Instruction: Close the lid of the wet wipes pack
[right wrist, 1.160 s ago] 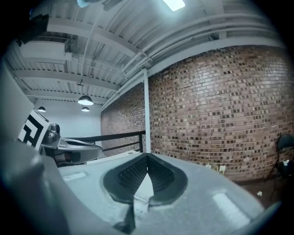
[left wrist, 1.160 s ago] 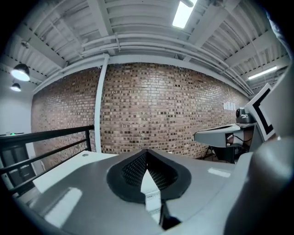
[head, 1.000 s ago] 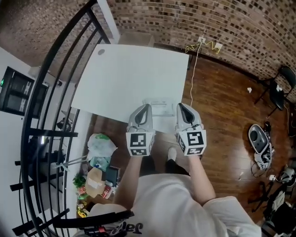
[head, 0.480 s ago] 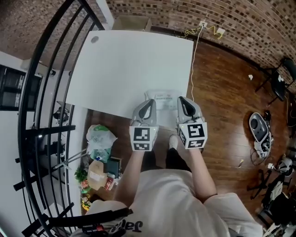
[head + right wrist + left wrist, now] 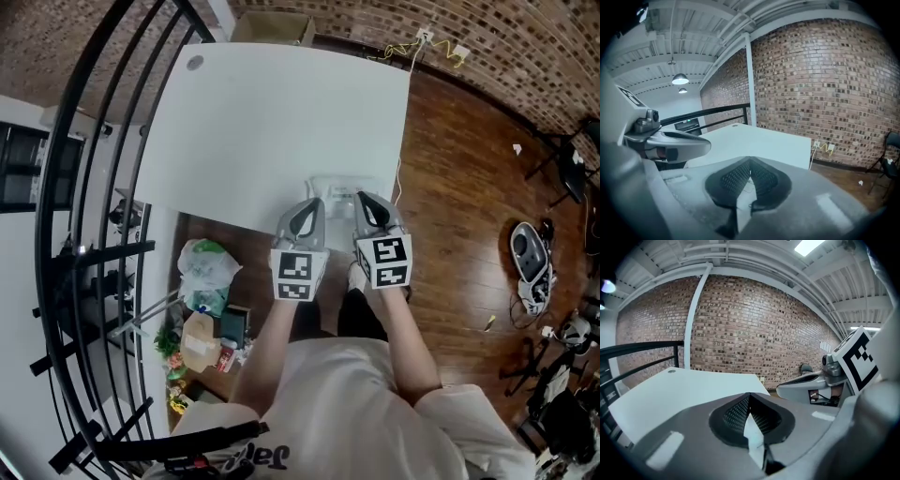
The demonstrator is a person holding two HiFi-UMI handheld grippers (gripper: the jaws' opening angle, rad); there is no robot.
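Hovering at table (image 5: 272,122) edge; left claw (image 5: 314,202), right claw (image 5: 362,198) seemingly shut.

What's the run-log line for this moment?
phase: pre-contact | left gripper: shut, empty | right gripper: shut, empty | wet wipes pack: near table edge, between grippers | lid state: cannot tell

Left claw (image 5: 313,202), right claw (image 5: 360,197): jaws together

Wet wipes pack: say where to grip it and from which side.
Probably across its side edges, coming from above on the person's side: the wet wipes pack lies flat by the table's near edge. Its lid is too small to judge.
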